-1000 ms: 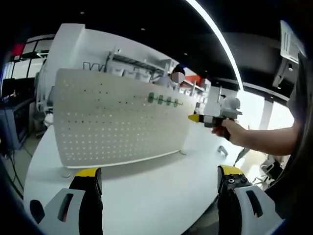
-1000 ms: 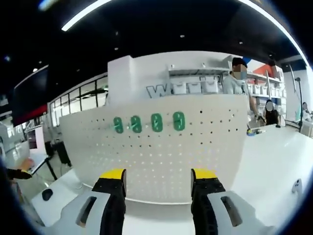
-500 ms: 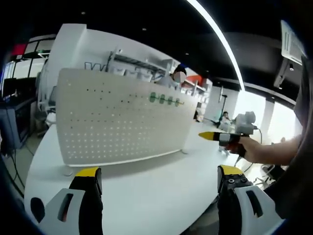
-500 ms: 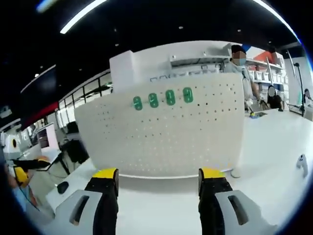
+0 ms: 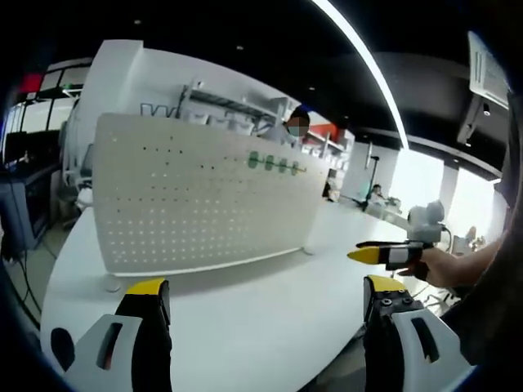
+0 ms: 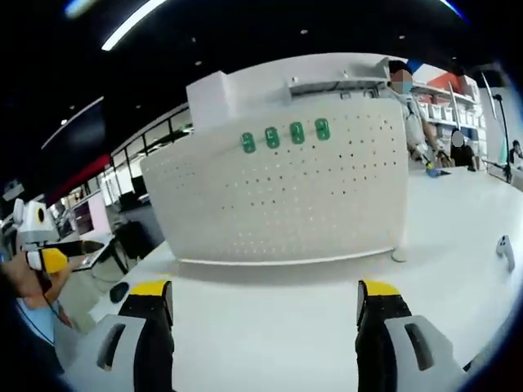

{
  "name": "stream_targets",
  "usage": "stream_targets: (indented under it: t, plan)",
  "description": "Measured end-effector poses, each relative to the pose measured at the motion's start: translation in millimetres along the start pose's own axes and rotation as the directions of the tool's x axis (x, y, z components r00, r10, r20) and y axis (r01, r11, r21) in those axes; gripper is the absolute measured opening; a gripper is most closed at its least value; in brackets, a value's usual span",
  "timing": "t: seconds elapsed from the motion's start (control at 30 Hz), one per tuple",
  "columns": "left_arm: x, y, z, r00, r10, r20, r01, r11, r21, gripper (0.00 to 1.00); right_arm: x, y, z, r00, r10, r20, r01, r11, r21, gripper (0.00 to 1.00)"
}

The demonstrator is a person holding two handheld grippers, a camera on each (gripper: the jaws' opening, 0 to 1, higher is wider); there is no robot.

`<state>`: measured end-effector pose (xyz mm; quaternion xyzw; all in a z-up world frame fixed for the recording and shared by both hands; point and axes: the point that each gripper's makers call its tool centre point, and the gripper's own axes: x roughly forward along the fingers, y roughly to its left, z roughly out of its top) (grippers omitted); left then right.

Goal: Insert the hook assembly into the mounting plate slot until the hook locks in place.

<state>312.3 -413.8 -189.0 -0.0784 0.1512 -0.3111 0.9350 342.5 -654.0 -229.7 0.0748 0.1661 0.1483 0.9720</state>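
Long ceiling light strips (image 5: pixel 359 57) are glaring white against a dark ceiling. The glossy white tabletop (image 6: pixel 278 327) is reflecting brightly, with soft shadow lying under the white perforated pegboard panel (image 6: pixel 286 204). Fisheye bending is curving edges; periphery is blurring.

A dark ceiling with a light strip (image 5: pixel 359 49) spans white shelving (image 5: pixel 221 106).

White table, pegboard standing on it

Ahead of both jaw pairs, the white table (image 5: pixel 245 310) carries an upright perforated pegboard (image 6: pixel 286 196); a small pale object (image 6: pixel 504 249) lies far right of the right jaws.
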Motion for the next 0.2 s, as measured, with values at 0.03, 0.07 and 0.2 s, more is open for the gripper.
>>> stream_targets:
  t: [0.03, 0.07, 0.2]
  plan:
    - [-0.4, -0.2, -0.9, 1.0, 0.002, -0.001, -0.002, 1.0, 0.001, 1.0, -2.1, 0.3, -2.3, 1.0, 0.002, -0.004, -0.002, 1.0, 0.003, 0.98]
    - [-0.8, -0.2, -1.7, 1.0, 0.003, -0.002, -0.003, 1.0, 0.001, 1.0, -3.7, -0.3, -3.3, 1.0, 0.003, -0.002, -0.003, 1.0, 0.003, 1.0]
    - [-2.7, -1.6, -5.9, 1.0, 0.006, -0.005, -0.006, 1.0, -0.004, 1.0, -10.4, 1.7, -9.9, 1.0, 0.016, -0.01, -0.015, 1.0, 0.02, 1.0]
